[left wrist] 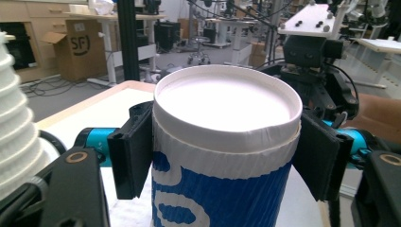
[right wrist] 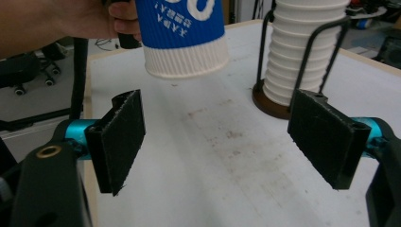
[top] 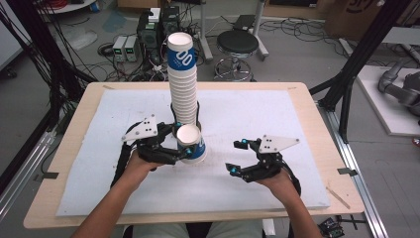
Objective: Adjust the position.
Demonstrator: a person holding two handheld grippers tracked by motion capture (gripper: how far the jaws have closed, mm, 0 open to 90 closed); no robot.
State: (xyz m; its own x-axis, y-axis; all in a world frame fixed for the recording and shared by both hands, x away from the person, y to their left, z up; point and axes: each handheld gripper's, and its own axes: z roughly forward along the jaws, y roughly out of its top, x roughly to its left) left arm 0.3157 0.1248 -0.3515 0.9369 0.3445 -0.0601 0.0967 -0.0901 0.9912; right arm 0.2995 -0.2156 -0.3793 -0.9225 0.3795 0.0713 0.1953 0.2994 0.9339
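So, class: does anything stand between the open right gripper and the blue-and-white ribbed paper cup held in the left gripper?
Nothing visible does. The right gripper faces bare white table mat, and the blue-and-white ribbed paper cup hangs beyond it, clamped by the left gripper. The stack of white cups stands off to one side.

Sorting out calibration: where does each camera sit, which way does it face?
High view: above the person's side, looking forward and down on the table; both forearms, left gripper, right gripper.
Left gripper view: on the left gripper, along its jaws clamping the cup; right gripper beyond.
Right gripper view: on the right gripper, jaws open, facing the stack and held cup.
Shared by all: cup, stack.
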